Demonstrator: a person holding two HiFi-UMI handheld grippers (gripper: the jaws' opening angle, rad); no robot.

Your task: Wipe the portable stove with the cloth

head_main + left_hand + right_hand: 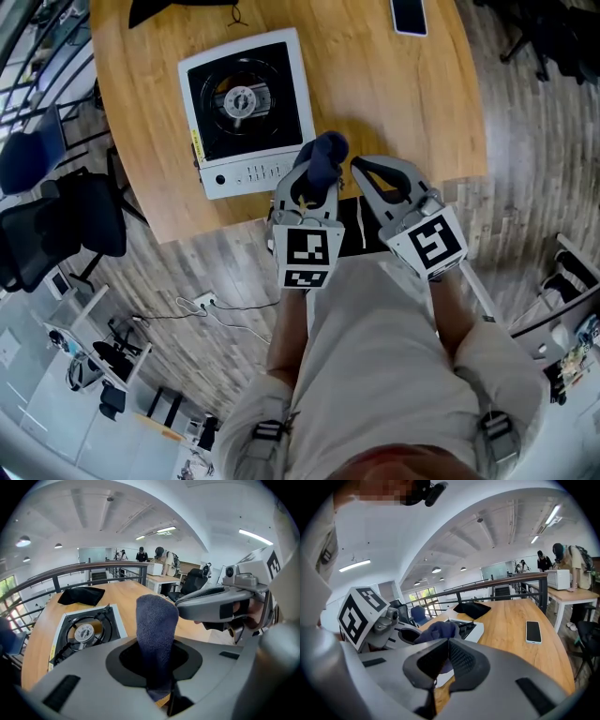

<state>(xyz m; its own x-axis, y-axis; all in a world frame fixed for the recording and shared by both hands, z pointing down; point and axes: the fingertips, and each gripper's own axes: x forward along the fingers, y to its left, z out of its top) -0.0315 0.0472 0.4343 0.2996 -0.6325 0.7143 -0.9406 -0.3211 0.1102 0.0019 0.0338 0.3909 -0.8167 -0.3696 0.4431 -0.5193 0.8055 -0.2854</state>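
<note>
The portable stove (246, 108), white with a black burner top, sits on the round wooden table (394, 103). My left gripper (314, 178) is shut on a dark blue cloth (325, 152), held over the table's near edge just right of the stove's front corner. In the left gripper view the cloth (157, 625) stands upright out of the jaws, with the stove (84, 632) beyond at the left. My right gripper (359, 169) hovers right beside it, shut and empty. In the right gripper view the cloth (436, 631) and stove (468, 629) lie just ahead.
A phone (409, 14) lies at the table's far right, and a black cloth (183, 9) at the far left edge. Dark office chairs (56, 225) stand left of the table. Cables trail over the wood floor (211, 309). A railing (93, 571) runs behind the table.
</note>
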